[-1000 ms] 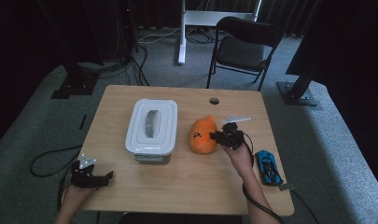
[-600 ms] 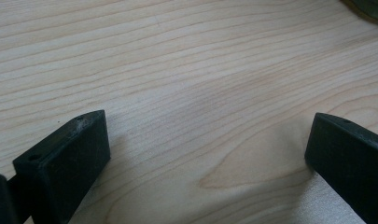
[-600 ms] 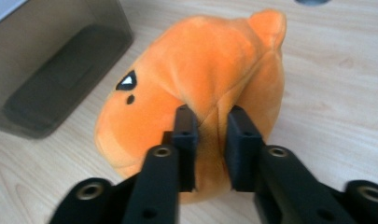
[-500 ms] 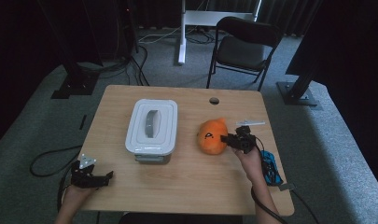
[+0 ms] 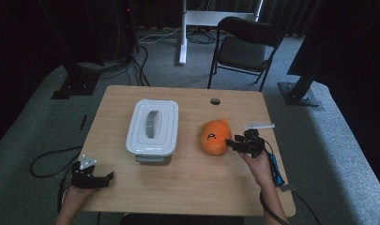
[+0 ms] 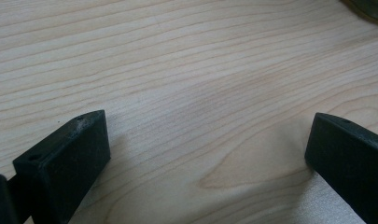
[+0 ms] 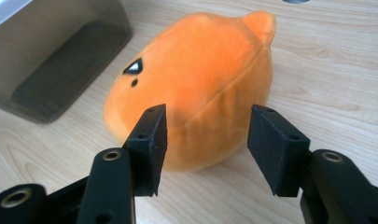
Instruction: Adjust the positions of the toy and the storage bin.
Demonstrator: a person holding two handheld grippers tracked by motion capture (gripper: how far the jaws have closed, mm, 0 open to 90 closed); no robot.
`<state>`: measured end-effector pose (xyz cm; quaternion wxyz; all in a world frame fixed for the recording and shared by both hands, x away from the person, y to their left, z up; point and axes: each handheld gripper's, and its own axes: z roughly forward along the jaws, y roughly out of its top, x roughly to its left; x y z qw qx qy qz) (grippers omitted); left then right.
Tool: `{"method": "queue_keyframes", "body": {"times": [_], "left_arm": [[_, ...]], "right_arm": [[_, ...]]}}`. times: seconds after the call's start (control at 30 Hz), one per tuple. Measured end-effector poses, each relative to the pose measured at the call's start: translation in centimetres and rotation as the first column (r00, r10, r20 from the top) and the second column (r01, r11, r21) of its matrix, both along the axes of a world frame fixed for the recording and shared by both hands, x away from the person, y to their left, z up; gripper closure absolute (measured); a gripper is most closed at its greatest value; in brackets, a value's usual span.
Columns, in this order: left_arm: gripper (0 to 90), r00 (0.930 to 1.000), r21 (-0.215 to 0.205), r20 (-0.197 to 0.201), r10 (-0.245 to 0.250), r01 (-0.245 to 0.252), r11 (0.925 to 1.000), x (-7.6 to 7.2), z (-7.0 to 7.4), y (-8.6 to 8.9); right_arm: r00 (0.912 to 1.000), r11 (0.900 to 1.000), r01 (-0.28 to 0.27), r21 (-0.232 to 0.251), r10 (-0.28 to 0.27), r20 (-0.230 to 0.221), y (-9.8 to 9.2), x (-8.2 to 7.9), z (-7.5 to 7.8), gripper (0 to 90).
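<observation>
An orange plush toy (image 5: 215, 137) with a black face mark lies on the wooden table (image 5: 192, 187), right of centre. My right gripper (image 5: 231, 143) points at it from the right. In the right gripper view the plush toy (image 7: 196, 79) sits just beyond the tips of my right gripper (image 7: 207, 126). Its jaws have just been opening and the pads do not press on the toy. My left gripper (image 5: 108, 176) rests at the table's front left corner. In the left gripper view it (image 6: 207, 135) stands wide open over bare wood.
A white lidded box (image 5: 152, 125) stands left of the plush toy, its grey wall (image 7: 60, 51) close behind the toy. A blue object (image 5: 274, 166) lies at the right edge by my right forearm. A white strip (image 5: 259, 125) and a cable hole (image 5: 215, 101) lie farther back. A chair (image 5: 244, 47) stands beyond the table.
The plush toy has shifted a little to the right with the right gripper. That gripper's jaws have spread and it has drawn back to the right. The left gripper has not moved.
</observation>
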<state>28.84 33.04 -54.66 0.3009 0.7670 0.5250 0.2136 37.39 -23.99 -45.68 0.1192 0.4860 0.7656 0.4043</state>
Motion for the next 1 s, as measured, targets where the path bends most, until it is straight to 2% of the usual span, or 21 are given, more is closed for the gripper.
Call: {"method": "queue_keyframes", "body": {"times": [0.07, 0.17, 0.37, 0.47, 0.6, 0.67, 0.7, 0.77, 0.93, 1.0], "left_arm": [[0.3, 1.0000, 0.000, 0.000, 0.000, 0.000, 1.0000, 0.0, 0.0, 0.0], [0.4, 1.0000, 0.000, 0.000, 0.000, 0.000, 1.0000, 0.0, 0.0, 0.0], [0.3, 1.0000, 0.000, 0.000, 0.000, 0.000, 1.0000, 0.0, 0.0, 0.0], [0.4, 1.0000, 0.000, 0.000, 0.000, 0.000, 1.0000, 0.0, 0.0, 0.0], [0.3, 1.0000, 0.000, 0.000, 0.000, 0.000, 1.0000, 0.0, 0.0, 0.0], [0.3, 1.0000, 0.000, 0.000, 0.000, 0.000, 1.0000, 0.0, 0.0, 0.0], [0.4, 1.0000, 0.000, 0.000, 0.000, 0.000, 1.0000, 0.0, 0.0, 0.0], [0.3, 1.0000, 0.000, 0.000, 0.000, 0.000, 1.0000, 0.0, 0.0, 0.0], [0.3, 1.0000, 0.000, 0.000, 0.000, 0.000, 1.0000, 0.0, 0.0, 0.0], [0.3, 1.0000, 0.000, 0.000, 0.000, 0.000, 1.0000, 0.0, 0.0, 0.0]], "right_arm": [[0.9998, 1.000, -0.015, 0.002, 0.015, -0.013, 0.0, -0.3, -0.2, 42.5], [0.9987, 0.999, -0.039, -0.002, 0.039, -0.032, 0.3, -0.6, -0.9, 41.3], [0.9942, 0.996, -0.081, -0.043, 0.077, -0.075, 1.6, -0.8, -2.9, 41.8], [0.9958, 0.995, -0.080, -0.063, 0.078, -0.048, 2.2, -1.0, -3.2, 50.8], [0.9983, 0.996, -0.057, -0.063, 0.056, -0.018, 2.6, -1.0, -3.0, 70.9], [0.9987, 0.995, -0.050, -0.088, 0.051, 0.000, 3.0, -1.1, -2.9, 81.8], [0.9987, 0.995, -0.050, -0.088, 0.051, 0.000, 3.0, -1.1, -2.9, 81.8], [0.9981, 0.995, -0.062, -0.074, 0.062, -0.005, 3.6, -1.3, -2.8, 88.4], [0.9939, 0.991, -0.108, -0.085, 0.109, 0.015, 5.1, -1.8, -2.7, 88.9], [0.9894, 0.987, -0.145, -0.071, 0.145, -0.005, 5.9, -1.8, -2.7, 88.9]]}}
